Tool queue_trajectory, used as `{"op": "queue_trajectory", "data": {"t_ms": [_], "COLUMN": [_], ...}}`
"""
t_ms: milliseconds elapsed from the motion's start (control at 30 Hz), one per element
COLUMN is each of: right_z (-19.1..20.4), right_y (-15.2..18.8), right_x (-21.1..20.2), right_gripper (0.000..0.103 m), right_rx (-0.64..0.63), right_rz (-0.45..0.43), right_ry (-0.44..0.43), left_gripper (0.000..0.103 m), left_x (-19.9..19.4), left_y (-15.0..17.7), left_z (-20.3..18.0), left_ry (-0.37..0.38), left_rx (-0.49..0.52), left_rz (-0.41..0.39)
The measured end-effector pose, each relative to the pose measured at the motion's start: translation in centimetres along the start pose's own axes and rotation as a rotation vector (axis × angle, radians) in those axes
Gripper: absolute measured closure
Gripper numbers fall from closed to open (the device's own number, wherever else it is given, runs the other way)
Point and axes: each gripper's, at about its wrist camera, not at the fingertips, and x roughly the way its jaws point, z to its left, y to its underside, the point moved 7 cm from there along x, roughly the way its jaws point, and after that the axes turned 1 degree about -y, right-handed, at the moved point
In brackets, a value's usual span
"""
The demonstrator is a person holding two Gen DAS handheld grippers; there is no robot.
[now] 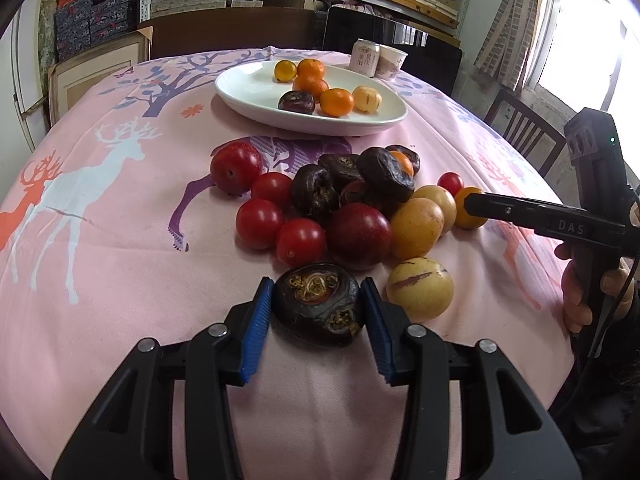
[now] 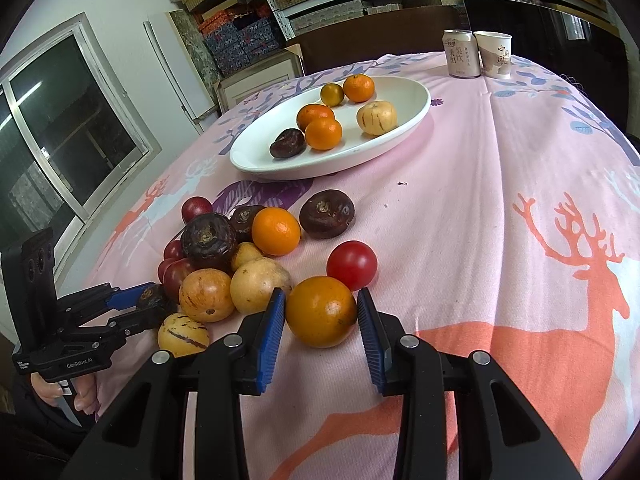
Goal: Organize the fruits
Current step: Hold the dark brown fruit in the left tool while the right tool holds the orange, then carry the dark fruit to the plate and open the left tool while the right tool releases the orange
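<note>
A pile of fruit lies on the pink tablecloth: red tomatoes [image 1: 260,222], dark water chestnuts [image 1: 314,194], yellow melons [image 1: 416,228] and oranges [image 2: 276,230]. A white oval plate [image 1: 256,98] behind it holds several oranges, a dark chestnut and a yellow melon; it also shows in the right wrist view [image 2: 256,160]. My left gripper [image 1: 318,310] has its blue pads touching both sides of a dark water chestnut [image 1: 320,304] on the cloth. My right gripper [image 2: 322,316] straddles a yellow-orange fruit [image 2: 320,310], its pads close to both sides.
A drink can [image 2: 460,54] and a paper cup [image 2: 496,54] stand at the far edge of the table behind the plate. A wooden chair [image 1: 524,132] stands at the right of the table. Shelves with boxes fill the back wall.
</note>
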Motion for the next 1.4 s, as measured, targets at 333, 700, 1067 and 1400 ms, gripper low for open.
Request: {"op": "queue_trajectory", "data": {"t_ms": [333,700,1067,1400], "right_z": [0.1,0.7,2.1,1.3], "right_y": [-0.2,-7.4,-1.8,-0.2], "right_x": [-1.3,-5.7,-1.9,0.1], "right_gripper": [0.066,0.066,0.049,0.067], "right_rx": [0.003,-0.063,-0.161,-0.133], "right_rz": [-0.05,-0.297,0.01,0.026], "right_ry": [-0.01,0.06,0.059,0.104], "left_gripper": [0.059,0.059,0.059,0.059], "left_x": [-1.0,-2.8,-2.2,-2.1], "left_y": [-0.5,-9.3,-10.5,-8.9], "left_z": [0.6,1.2,1.7,1.3], "left_ry": [0.034,0.014,0.036,0.041], "left_rx": [-0.055,-0.041,-0.059,-0.056], "left_rz": [-0.043,-0.177,-0.182,-0.173]}}
